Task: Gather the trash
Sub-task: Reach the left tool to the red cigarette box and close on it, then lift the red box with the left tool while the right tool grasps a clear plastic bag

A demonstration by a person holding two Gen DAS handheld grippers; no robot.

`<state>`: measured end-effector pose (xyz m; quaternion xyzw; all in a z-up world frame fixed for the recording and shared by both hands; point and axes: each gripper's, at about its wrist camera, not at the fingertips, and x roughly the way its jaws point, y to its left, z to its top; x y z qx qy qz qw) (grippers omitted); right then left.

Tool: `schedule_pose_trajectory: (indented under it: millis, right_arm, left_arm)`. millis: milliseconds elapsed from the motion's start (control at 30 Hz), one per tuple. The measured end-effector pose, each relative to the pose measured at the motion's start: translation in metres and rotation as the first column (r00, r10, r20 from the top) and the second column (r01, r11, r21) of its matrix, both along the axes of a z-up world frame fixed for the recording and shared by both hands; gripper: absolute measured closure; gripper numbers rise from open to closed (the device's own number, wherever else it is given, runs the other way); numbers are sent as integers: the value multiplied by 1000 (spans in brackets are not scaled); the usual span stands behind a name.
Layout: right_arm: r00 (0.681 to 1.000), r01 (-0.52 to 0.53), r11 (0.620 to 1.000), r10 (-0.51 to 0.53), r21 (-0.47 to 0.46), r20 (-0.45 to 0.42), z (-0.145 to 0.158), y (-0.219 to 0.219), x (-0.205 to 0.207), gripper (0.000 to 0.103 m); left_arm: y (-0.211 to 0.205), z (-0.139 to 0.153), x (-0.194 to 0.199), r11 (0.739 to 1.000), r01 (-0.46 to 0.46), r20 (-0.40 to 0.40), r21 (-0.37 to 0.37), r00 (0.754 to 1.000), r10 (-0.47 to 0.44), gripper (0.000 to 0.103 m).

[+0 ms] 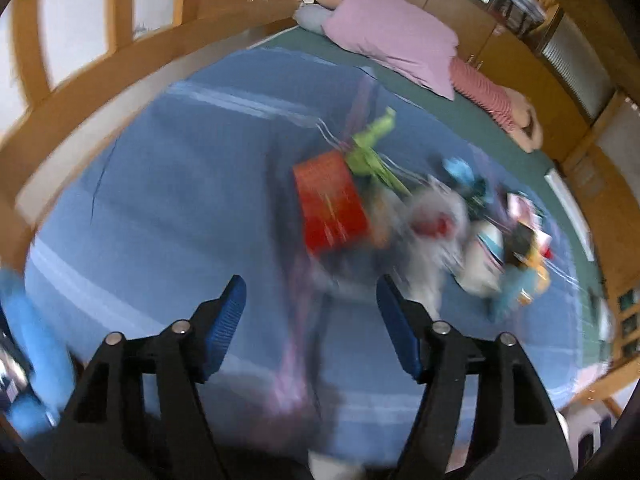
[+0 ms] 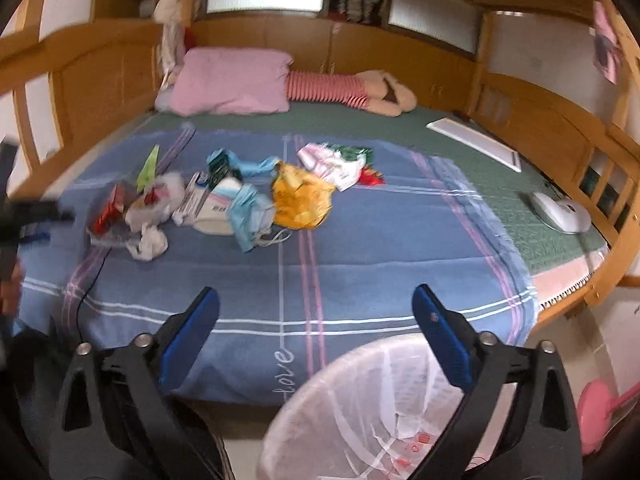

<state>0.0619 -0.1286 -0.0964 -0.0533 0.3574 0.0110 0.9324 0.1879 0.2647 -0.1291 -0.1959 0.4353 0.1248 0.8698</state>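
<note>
Trash (image 2: 224, 200) on bed (image 2: 360, 240), untouched.

My left gripper (image 1: 310, 300) and right gripper (image 2: 316, 312) are matt black plastic, with ribbed blue pads (image 2: 188, 336) and shiny metal pins. Under them the blue blanket (image 2: 360, 240) is soft woven cloth over a quilted green mattress cover (image 2: 500, 200). The yellow bag (image 2: 300, 196) and white bag (image 2: 154, 200) look like thin, crinkled, glossy plastic. The bed frame (image 2: 540, 120) is smooth varnished wood. The bin liner (image 2: 368, 412) is translucent plastic film.
</note>
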Motion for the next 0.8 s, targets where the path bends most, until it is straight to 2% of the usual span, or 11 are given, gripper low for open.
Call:
schedule_pose_trajectory:
  millis: [67,100,167,300,367,400,467,533,700,800]
  right_arm:
    - [998,-24,1000,24,-4,-53,-8,10,11,18]
    - [996,-36,999,36,1,-86,-12,15,17,19]
    - [990,-48,999,48,5,-131,-18,25,28,21]
    - [983,-67,998,65,-6,-169,-30,57,53,21]
    - [981,-72,997,72,5,-178,-34,75,65,21]
    - [980,-74,997,76,18,-184,-39,86,73,21]
    - [976,-81,995,91,62,-198,-45,102,85,21]
    - [969,-97,988,121,121,-216,-52,121,99,21]
    - [954,-111,974,160,197,-255,-70,169,137,21]
    - [952,-102,977,150,186,-268,-75,189,153,21]
  left_arm:
    - [10,-6,29,999,42,-13,1,999,-42,27]
    - [16,-11,46,998,65,-13,-26,998,-66,23]
    - [29,-21,73,984,115,28,-136,993,-112,17]
    - [35,-39,112,971,142,-18,-190,989,-148,17]
    - [36,-50,120,972,149,-78,-182,983,-165,31]
    - [38,-58,125,969,146,-111,-201,979,-171,40]
    - [47,-60,123,955,123,-94,-270,984,-154,42]
    - [50,-53,117,948,129,-70,-292,985,-156,43]
    - [69,-10,75,982,59,33,-179,998,-54,43]
    - [76,4,39,992,4,65,-125,998,4,43]
